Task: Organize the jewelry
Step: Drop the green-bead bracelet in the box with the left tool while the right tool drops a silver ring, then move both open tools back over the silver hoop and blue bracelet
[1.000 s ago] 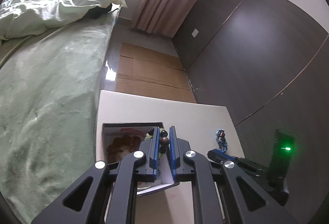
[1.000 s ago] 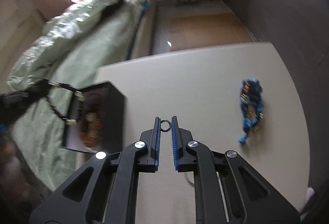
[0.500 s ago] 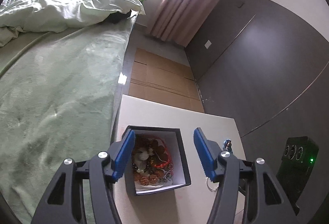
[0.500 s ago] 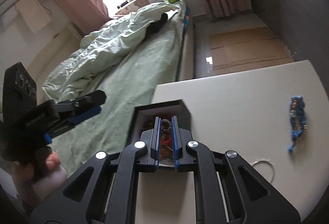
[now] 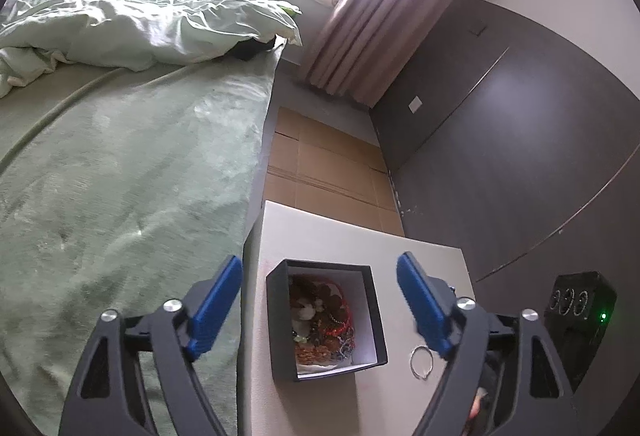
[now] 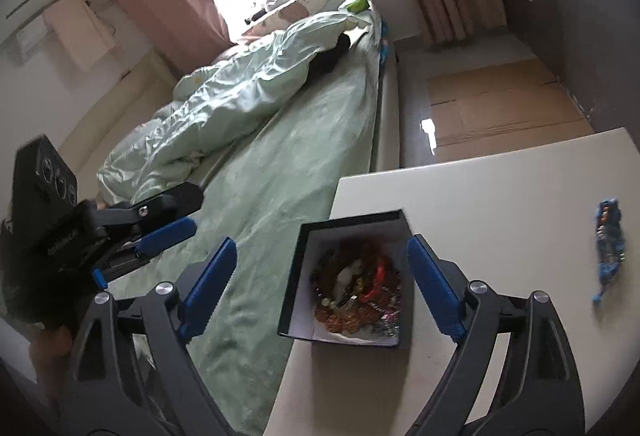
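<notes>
Opening wide with nothing between them, both grippers hang over the jewelry box (image 6: 348,232); the blue bracelet (image 6: 609,236) lies lengthwise right of the right gripper (image 6: 320,288), nearer than the left gripper (image 5: 320,300).

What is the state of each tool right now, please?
Left tool: jaws opening, nothing between the pads.
Right tool: jaws opening, nothing held; it hangs over the jewelry box.

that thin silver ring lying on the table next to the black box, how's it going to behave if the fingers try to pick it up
The silver ring looks like thin wire lying flat on the smooth table, so it will probably slide rather than lift. It looks very light and may skate toward the black box. If tipped on edge, it could roll.
</notes>
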Demonstrator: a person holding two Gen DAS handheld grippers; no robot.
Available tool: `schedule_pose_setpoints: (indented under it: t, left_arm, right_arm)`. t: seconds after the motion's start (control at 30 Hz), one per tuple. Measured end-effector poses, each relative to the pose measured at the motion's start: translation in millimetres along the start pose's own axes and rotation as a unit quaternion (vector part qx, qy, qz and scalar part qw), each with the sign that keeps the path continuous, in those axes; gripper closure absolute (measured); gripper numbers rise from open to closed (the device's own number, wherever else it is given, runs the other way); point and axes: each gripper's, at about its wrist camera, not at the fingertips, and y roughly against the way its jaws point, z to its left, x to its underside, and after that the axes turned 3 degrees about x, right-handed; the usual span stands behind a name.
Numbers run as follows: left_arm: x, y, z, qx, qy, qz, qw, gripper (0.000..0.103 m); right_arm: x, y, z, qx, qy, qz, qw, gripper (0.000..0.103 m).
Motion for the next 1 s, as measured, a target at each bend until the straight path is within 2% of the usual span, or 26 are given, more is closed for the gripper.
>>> schedule_pose_setpoints:
  t: [0.33,0.6,0.73,0.8,1.0]
  left_arm:
    - [9.4,-6.6,-18.3,0.011,-0.018,0.013,0.9997,0.016]
    - [28.2,-21.8,-45.7,0.016,-0.049,0.034,0.9981,0.015]
    - [39.9,-32.7,-62.0,0.021,-0.07,0.046,0.9962,0.013]
    - [46.6,-37.9,-72.9,0.023,-0.085,0.049,0.9949,0.008]
    - [64.2,-58.1,-98.7,0.022,-0.114,0.073,0.9905,0.008]
  right_arm:
    - [0.0,43.5,-43.2,0.046,-0.023,-0.012,0.999,0.014]
    - [8.5,70.7,-81.0,0.07,-0.051,-0.006,0.996,0.014]
    - [13.1,78.4,-95.8,0.087,-0.057,0.004,0.995,0.012]
    - [15.0,81.9,-102.2,0.094,-0.06,0.008,0.994,0.009]
    - [18.7,95.7,-124.6,0.11,-0.087,0.006,0.99,0.008]
